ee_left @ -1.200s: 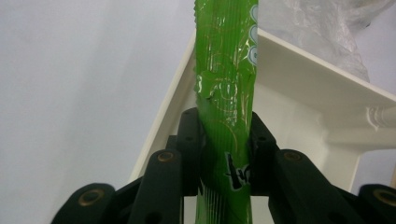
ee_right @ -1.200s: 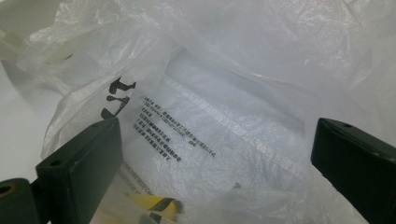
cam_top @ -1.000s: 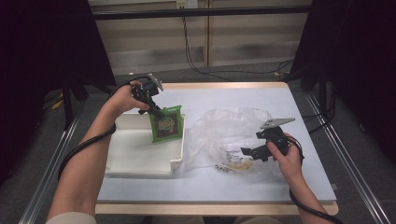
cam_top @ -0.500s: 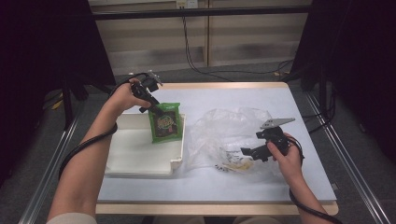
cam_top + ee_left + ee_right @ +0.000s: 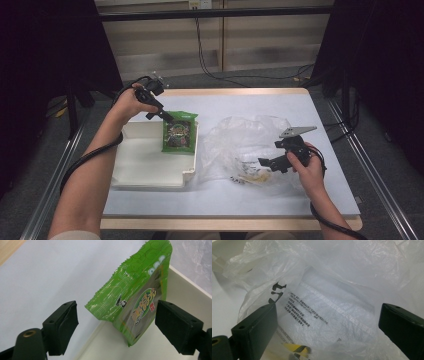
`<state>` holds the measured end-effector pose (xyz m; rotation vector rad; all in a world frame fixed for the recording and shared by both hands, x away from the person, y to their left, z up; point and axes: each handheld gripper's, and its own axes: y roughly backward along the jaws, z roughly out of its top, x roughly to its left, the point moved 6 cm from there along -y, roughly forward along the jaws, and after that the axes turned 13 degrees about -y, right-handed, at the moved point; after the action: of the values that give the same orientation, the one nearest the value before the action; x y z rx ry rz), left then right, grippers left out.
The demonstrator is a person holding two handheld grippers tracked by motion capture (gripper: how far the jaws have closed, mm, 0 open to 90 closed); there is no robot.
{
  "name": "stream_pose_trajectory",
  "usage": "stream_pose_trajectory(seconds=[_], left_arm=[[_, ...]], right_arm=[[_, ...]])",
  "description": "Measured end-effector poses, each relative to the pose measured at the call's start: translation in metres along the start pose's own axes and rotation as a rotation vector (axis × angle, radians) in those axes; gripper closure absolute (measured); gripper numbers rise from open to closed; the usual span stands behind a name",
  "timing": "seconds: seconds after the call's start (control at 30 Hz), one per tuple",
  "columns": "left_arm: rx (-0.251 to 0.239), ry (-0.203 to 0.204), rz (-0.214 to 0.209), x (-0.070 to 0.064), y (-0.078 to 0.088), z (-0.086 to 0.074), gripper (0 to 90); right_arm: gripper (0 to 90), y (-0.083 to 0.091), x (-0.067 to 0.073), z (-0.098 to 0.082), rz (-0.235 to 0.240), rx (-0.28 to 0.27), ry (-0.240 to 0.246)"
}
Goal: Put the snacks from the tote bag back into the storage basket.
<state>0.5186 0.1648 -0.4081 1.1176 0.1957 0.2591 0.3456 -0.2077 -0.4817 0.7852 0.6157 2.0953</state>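
- Green crinkly foil snack pouch (image 5: 179,135) leaned on white plastic tray's (image 5: 150,170) far rim, released.
- Looked light, slippery; best pinched at serrated seal.
- Left gripper (image 5: 115,331) jaws just opened, spread, pouch untouched between.
- Right gripper (image 5: 325,336) spread at clear plastic bag (image 5: 245,145).

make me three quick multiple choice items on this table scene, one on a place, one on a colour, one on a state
1. Where does the snack packet rest?
A. in the white tray
B. inside the plastic bag
C. on the floor

2. What colour is the packet?
A. red
B. green
C. blue

3. How are the left gripper jaws?
A. clamped on the packet
B. clamped on the tray wall
C. open, clear of the packet

Answers: 1 A, it leans at the tray's far right corner; 2 B, green wrapper; 3 C, the jaws have just been opening, with gaps beside the packet.
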Motion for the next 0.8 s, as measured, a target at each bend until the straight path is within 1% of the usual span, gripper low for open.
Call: stream_pose_trajectory(seconds=[0.03, 0.07, 0.17, 0.2, 0.3, 0.33, 0.37, 0.4, 0.43, 0.47, 0.5, 0.53, 0.63, 0.67, 0.7, 0.73, 0.77, 0.8], left_arm=[[0.0, 0.0, 0.0, 0.0, 0.0, 0.0, 17.3], [0.013, -0.018, 0.0, 0.001, 0.003, -0.002, 16.9], [0.009, -0.014, 0.005, 0.002, 0.006, -0.004, 15.9], [-0.002, 0.009, 0.013, 0.0, 0.008, -0.005, 15.8], [0.005, -0.001, 0.015, 0.0, 0.011, -0.008, 14.7], [-0.029, 0.039, 0.021, -0.003, 0.013, -0.009, 14.2], [-0.02, 0.027, 0.019, -0.003, 0.015, -0.011, 13.9], [-0.02, 0.027, 0.019, -0.003, 0.015, -0.011, 13.7], [-0.011, 0.013, 0.015, -0.003, 0.016, -0.013, 13.7], [-0.014, 0.017, 0.021, -0.004, 0.017, -0.014, 13.6], [-0.012, 0.013, 0.016, -0.005, 0.018, -0.016, 13.6], [-0.015, 0.024, 0.019, -0.007, 0.02, -0.018, 12.9], [-0.012, 0.017, 0.021, -0.008, 0.023, -0.021, 12.3], [-0.046, 0.06, 0.034, -0.011, 0.023, -0.02, 12.2], [-0.046, 0.06, 0.034, -0.011, 0.023, -0.02, 12.0], [-0.022, 0.022, 0.031, -0.009, 0.026, -0.023, 12.0], [-0.051, 0.059, 0.034, -0.012, 0.024, -0.022, 12.0], [-0.057, 0.061, 0.028, -0.014, 0.023, -0.023, 12.0]], right_arm=[[2.2, 0.0, 0.0, 0.001, 0.001, -0.003, 0.001], [2.2, 0.0, 0.0, 0.001, 0.005, -0.002, 0.001], [2.2, -0.001, 0.0, 0.002, 0.003, -0.006, 0.001], [2.2, -0.002, 0.001, 0.003, 0.006, -0.005, 0.004], [2.2, -0.003, 0.002, 0.003, 0.008, -0.001, 0.007], [2.2, -0.003, 0.003, 0.003, 0.0, 0.002, 0.013], [2.2, -0.003, 0.004, 0.003, 0.0, 0.001, 0.013], [2.2, -0.002, 0.004, 0.004, 0.0, -0.001, 0.013], [2.2, -0.002, 0.004, 0.004, 0.0, -0.001, 0.013], [2.2, -0.002, 0.005, 0.005, 0.002, -0.007, 0.013], [2.2, -0.001, 0.006, 0.006, 0.002, -0.007, 0.01], [2.2, -0.002, 0.007, 0.006, 0.007, -0.007, 0.015], [2.2, -0.003, 0.008, 0.006, 0.01, -0.004, 0.02], [2.2, -0.004, 0.007, 0.004, 0.009, 0.002, 0.012], [2.2, -0.004, 0.007, 0.004, 0.009, 0.002, 0.012], [2.2, -0.005, 0.006, 0.004, 0.013, 0.005, 0.018], [2.2, -0.005, 0.005, 0.004, 0.007, 0.005, 0.016], [2.2, -0.005, 0.004, 0.005, 0.005, -0.001, 0.013]])
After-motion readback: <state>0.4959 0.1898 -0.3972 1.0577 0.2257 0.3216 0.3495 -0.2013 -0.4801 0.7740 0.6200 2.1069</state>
